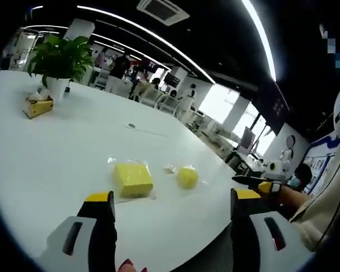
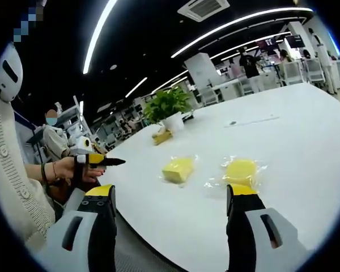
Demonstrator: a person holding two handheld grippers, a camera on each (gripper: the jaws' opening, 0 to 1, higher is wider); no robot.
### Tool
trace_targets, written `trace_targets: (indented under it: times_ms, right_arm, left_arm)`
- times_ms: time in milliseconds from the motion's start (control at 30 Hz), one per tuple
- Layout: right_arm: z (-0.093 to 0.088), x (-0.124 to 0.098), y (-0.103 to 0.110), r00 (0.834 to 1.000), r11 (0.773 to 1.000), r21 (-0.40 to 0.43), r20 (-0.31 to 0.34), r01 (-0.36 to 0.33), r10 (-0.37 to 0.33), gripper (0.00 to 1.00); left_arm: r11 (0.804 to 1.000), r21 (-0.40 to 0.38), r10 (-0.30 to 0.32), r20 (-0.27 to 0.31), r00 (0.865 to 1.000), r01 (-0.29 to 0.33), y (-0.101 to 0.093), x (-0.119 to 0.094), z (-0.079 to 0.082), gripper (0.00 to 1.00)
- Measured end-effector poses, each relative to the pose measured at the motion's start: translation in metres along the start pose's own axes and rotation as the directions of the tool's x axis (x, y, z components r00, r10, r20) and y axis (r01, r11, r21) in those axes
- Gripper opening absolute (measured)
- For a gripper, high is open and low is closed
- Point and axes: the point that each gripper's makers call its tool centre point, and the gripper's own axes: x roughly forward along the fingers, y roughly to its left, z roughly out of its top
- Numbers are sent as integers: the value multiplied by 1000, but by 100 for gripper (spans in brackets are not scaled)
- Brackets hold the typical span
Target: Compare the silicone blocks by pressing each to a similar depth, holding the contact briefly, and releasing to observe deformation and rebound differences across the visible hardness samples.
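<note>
The left gripper (image 1: 174, 205) stands wide apart, holding and touching nothing; on the white table (image 1: 56, 158) just ahead lie a square yellow block (image 1: 132, 179) and a rounder yellow block (image 1: 187, 177). The right gripper (image 2: 175, 195) also gapes empty, both blocks ahead of it.

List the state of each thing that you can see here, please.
left gripper: open, above the table, holding nothing
right gripper: open, holding nothing
square yellow block: lying flat on plastic wrap, untouched
round yellow block: resting on table, untouched
potted plant: upright
</note>
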Motion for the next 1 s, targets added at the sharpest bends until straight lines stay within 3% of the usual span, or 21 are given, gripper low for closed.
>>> trace_targets:
  times_ms: [233, 400, 533, 633, 900, 1000]
  right_arm:
    - [-3, 6, -4, 1000, 1000, 10, -26, -3, 4, 75]
    - [-5, 10, -7, 999, 1000, 18, -47, -3, 3, 74]
    - [-7, 13, -10, 998, 1000, 24, -63, -1, 3, 74]
    - [-9, 17, -12, 997, 1000, 28, -82, -2, 4, 74]
    - [-10, 25, -22, 992, 999, 33, -127, 8, -4, 74]
    - [-12, 28, -24, 990, 999, 37, -141, 7, -1, 74]
  left_arm:
    - [995, -89, -39, 19, 999, 40, 16, 28, 15, 77]
    - [992, -125, -31, 15, 999, 33, 40, 49, 13, 75]
    - [981, -194, -14, 26, 1000, 19, 66, 65, 10, 69]
    - [958, -287, -2, 34, 999, 12, 84, 79, 6, 67]
    - [951, -309, 6, 22, 1000, 1, 109, 109, 2, 57]
    - [943, -331, -27, 18, 999, 32, 112, 120, 0, 50]
